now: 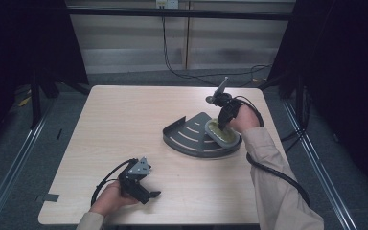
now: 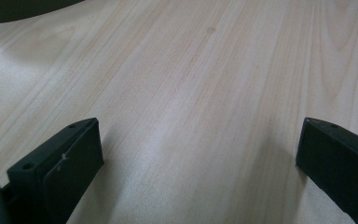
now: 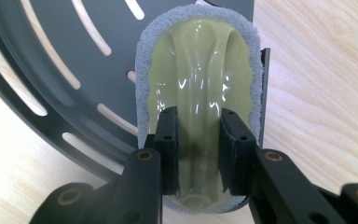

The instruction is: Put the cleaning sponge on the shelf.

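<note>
A dark grey fan-shaped slotted tray point(image 1: 191, 139) lies on the right half of the wooden table point(image 1: 124, 115). On its right end rests an oval sponge point(image 1: 223, 134) with a glossy yellow-green top and a grey foam rim. My right gripper point(image 1: 222, 125) reaches down onto it. In the right gripper view its jaws point(image 3: 199, 149) pinch the raised middle ridge of the sponge point(image 3: 200, 70), over the tray point(image 3: 51, 60). My left gripper point(image 1: 153, 195) lies low near the front left of the table, its jaws wide apart over bare wood point(image 2: 198, 149).
Black cables trail from both grippers; the right one point(image 1: 273, 167) loops past the table's right edge. Another cable point(image 1: 182, 72) lies on the floor behind the table. Dark curtains stand on both sides. A dark curved edge point(image 2: 18, 9) shows at the left gripper view's top left.
</note>
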The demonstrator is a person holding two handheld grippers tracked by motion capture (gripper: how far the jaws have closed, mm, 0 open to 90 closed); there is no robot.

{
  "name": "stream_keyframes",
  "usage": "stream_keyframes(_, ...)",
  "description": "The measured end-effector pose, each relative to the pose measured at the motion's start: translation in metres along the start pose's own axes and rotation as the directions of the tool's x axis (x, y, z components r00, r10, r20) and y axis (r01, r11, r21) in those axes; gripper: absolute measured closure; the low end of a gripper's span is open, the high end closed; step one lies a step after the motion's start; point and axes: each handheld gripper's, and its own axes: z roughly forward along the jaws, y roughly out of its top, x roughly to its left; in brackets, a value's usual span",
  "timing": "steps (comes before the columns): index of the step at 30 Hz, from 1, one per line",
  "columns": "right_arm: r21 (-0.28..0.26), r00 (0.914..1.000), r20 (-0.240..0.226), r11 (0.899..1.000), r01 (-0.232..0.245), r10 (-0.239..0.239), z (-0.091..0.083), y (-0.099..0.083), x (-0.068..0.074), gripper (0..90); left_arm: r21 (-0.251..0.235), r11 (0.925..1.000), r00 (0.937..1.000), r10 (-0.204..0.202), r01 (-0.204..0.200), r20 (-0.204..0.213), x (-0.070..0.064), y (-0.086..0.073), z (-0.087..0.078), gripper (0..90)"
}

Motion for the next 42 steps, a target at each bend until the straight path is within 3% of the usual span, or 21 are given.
stream_keyframes(42,0.009,0.9999,-0.005,1.0,-0.014,0.014,0.019,-0.006,-0.006,71.5,0.0,1.0,1.0,0.0,0.0,0.0,0.0,0.0,0.0,0.0)
